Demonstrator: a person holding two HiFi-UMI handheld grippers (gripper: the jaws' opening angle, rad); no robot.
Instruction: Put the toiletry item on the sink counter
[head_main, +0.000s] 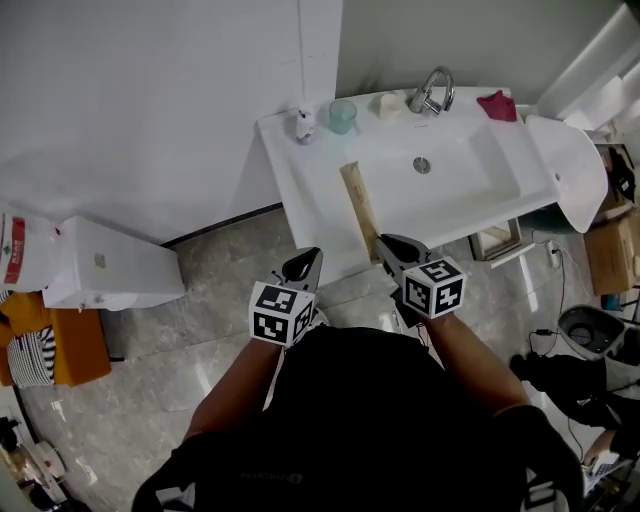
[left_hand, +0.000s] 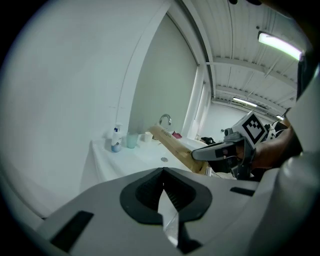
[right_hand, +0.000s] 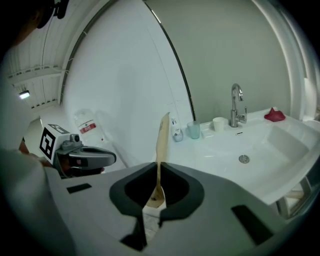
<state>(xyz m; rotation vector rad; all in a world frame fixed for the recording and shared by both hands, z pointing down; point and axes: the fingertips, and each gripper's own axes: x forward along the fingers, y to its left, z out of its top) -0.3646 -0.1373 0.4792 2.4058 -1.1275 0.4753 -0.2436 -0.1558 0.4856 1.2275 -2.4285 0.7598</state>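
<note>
**Your right gripper (head_main: 385, 243) clamps the wooden strip's (head_main: 358, 203) near end**
It points far, over the sink counter (head_main: 300, 170); left gripper (head_main: 305, 262) closed, empty.

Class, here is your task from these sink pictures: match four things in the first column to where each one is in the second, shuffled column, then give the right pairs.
Things
1. teal cup
2. red item
3. long tan strip
4. drain

Places
A. in the middle of the basin
B. clamped in the right gripper
C. at the back of the counter, next to the white bottle
D. at the back, on the other side of the tap from the cup

Pairs: 1-C, 2-D, 3-B, 4-A
</note>
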